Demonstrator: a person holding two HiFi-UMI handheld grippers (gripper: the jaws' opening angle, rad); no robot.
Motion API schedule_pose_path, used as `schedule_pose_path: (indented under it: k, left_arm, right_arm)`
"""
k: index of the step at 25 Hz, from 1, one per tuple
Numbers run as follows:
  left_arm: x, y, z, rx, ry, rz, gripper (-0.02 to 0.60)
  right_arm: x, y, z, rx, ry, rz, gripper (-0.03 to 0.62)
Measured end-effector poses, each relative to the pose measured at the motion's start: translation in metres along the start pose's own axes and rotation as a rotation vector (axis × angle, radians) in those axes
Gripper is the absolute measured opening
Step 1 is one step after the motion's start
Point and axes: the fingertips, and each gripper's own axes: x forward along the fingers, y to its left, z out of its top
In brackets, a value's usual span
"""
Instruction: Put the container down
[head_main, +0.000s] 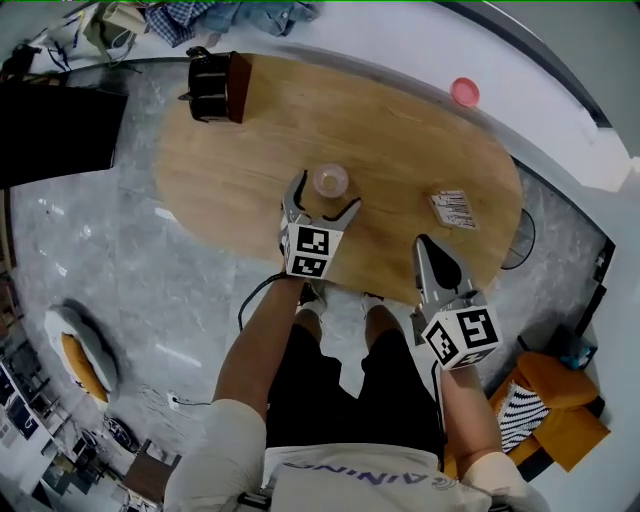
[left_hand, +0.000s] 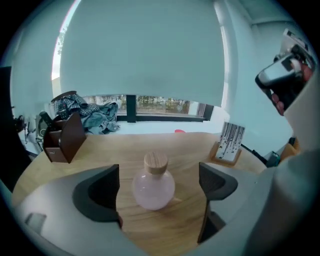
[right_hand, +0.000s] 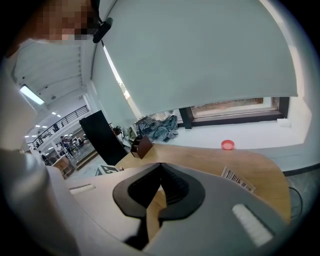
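Observation:
The container is a round pink glass bottle (left_hand: 153, 188) with a wooden stopper; it stands upright on the wooden table (head_main: 400, 130), also seen as the bottle (head_main: 330, 181) from above. My left gripper (head_main: 322, 198) is open around it, a jaw on each side and a gap between each pad and the glass. In the left gripper view the dark pads (left_hand: 102, 192) flank the bottle without touching. My right gripper (head_main: 432, 262) hovers over the table's near right edge, its jaws pressed together with nothing in them; the right gripper (right_hand: 160, 187) shows the same.
A brown wooden organiser box (head_main: 215, 86) stands at the table's far left. A small barcode-striped card stand (head_main: 455, 208) sits at the right. A pink lid (head_main: 464, 92) lies on the white ledge beyond. Clothes (head_main: 200, 15) are heaped at the back.

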Motion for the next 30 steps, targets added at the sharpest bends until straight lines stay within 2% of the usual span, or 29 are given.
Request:
schedule_pose_path:
  k: [2, 6, 12, 14, 17, 21, 25, 30]
  left_arm:
    - [-0.036, 0.001, 0.015, -0.018, -0.033, -0.013, 0.481]
    - [-0.121, 0.012, 0.054, -0.008, -0.112, 0.006, 0.273]
    - [-0.249, 0.033, 0.120, -0.027, -0.220, 0.068, 0.104]
    - [-0.286, 0.041, 0.139, -0.062, -0.249, 0.103, 0.044]
    - [-0.335, 0.049, 0.168, -0.123, -0.285, 0.137, 0.007]
    - [-0.401, 0.053, 0.221, -0.161, -0.347, 0.157, 0.005]
    - [-0.453, 0.060, 0.279, -0.170, -0.415, 0.188, 0.003]
    - [-0.495, 0.052, 0.329, -0.144, -0.493, 0.203, 0.003]
  right_arm:
    - [-0.009, 0.012, 0.007, -0.012, -0.007, 0.000, 0.015]
    - [-0.026, 0.041, 0.031, -0.027, -0.037, 0.005, 0.015]
    - [-0.054, 0.093, 0.078, -0.077, -0.088, 0.021, 0.015]
    - [-0.066, 0.110, 0.099, -0.096, -0.116, 0.026, 0.015]
    - [-0.084, 0.134, 0.133, -0.125, -0.165, 0.033, 0.015]
    - [-0.114, 0.168, 0.188, -0.167, -0.252, 0.056, 0.015]
    - [-0.146, 0.199, 0.250, -0.229, -0.348, 0.083, 0.015]
    - [-0.187, 0.234, 0.300, -0.274, -0.423, 0.123, 0.015]
